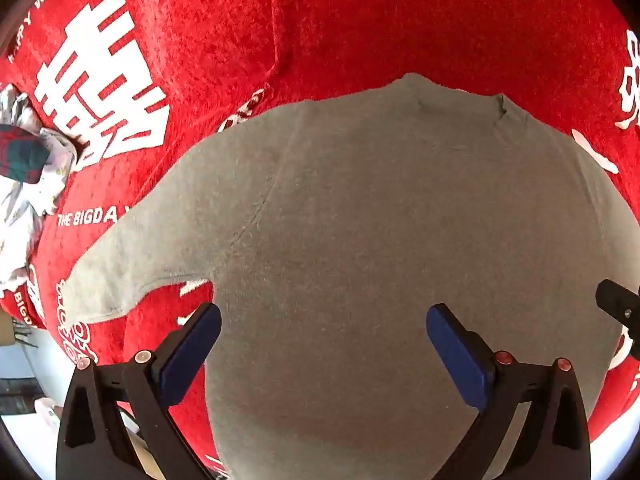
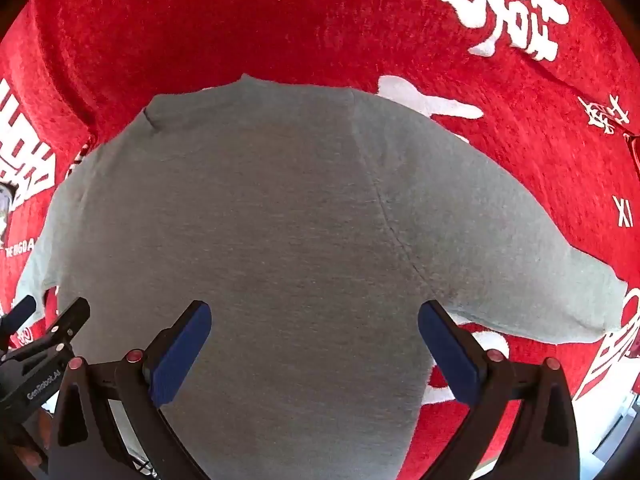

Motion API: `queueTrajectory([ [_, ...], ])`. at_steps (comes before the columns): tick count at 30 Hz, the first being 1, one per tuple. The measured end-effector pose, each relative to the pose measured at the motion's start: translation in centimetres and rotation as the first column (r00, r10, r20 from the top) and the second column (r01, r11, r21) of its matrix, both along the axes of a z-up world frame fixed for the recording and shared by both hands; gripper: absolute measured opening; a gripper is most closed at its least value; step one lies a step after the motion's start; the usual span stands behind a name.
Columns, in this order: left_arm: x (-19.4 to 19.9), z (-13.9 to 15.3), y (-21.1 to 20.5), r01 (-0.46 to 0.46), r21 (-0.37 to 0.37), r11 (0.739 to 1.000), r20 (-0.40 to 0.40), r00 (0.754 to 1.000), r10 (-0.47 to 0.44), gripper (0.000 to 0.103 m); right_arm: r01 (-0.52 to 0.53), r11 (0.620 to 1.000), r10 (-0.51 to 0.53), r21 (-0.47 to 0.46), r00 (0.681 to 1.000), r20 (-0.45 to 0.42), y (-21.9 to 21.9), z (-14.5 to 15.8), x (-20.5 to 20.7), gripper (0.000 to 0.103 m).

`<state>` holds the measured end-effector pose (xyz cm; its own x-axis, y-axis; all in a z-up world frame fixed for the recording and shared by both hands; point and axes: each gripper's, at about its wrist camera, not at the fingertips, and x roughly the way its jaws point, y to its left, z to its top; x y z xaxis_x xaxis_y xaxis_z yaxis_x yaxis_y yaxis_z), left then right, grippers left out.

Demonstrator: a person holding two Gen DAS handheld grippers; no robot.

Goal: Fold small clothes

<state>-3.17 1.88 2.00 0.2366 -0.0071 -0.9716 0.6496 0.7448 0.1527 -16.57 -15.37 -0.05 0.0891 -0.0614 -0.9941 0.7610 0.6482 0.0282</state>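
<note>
Two claws: left claw [image 1: 323,350] and right claw [image 2: 314,346] both stand wide, nothing between the pads, hanging over the shirt.
Shirt: a small grey shirt [image 1: 360,220] lies spread flat on the red cloth [image 1: 360,20] covering the tabletop, collar toward the far edge, hem toward the near edge.
Sleeves: left sleeve [image 1: 132,264] and right sleeve [image 2: 520,264] stretch out to either side, unfolded.
Step in hand: probably choosing a first grip; no fold made yet.
Doing it well: pinch one layer-pair at a sleeve or side edge, not the middle; lift low, carry across the body, lay smooth.
Risk: the fuzzy red cloth may catch in the pads.
Clutter: a crumpled pile of clothes [image 1: 28,168] sits at the left edge, apart from the shirt.
</note>
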Motion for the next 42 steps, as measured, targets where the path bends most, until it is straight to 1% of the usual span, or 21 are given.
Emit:
queueTrajectory([
  [1,1.2,-0.8,-1.4,-0.024,0.016,1.000,-0.013,1.000,0.024,0.103,-0.002,1.000,0.002,-0.001,1.000,-0.001,0.0,0.1,0.0,0.103],
  [2,1.4,-1.3,-1.8,-0.036,0.020,0.999,-0.018,0.999,0.036,0.103,-0.004,1.000,0.004,-0.003,1.000,-0.002,0.1,0.2,0.1,0.103],
  [5,1.4,-1.6,-1.5,-0.051,0.029,0.998,-0.026,0.998,0.051,0.103,-0.004,1.000,0.004,-0.009,1.000,-0.006,0.6,0.4,0.2,0.103],
  [8,1.5,-1.6,-1.1,-0.057,0.023,0.998,-0.036,0.998,0.058,0.103,-0.005,1.000,0.005,0.002,1.000,-0.009,0.3,0.8,0.3,0.103],
  [27,2.0,-1.6,0.4,-0.057,0.019,0.998,-0.054,0.997,0.058,0.103,-0.022,1.000,0.022,-0.014,1.000,-0.007,0.9,1.7,0.2,0.103],
  [42,2.2,-1.4,1.1,-0.058,0.014,0.998,-0.049,0.997,0.059,0.103,-0.026,0.999,0.026,-0.020,1.000,-0.009,1.6,2.1,0.7,0.103],
])
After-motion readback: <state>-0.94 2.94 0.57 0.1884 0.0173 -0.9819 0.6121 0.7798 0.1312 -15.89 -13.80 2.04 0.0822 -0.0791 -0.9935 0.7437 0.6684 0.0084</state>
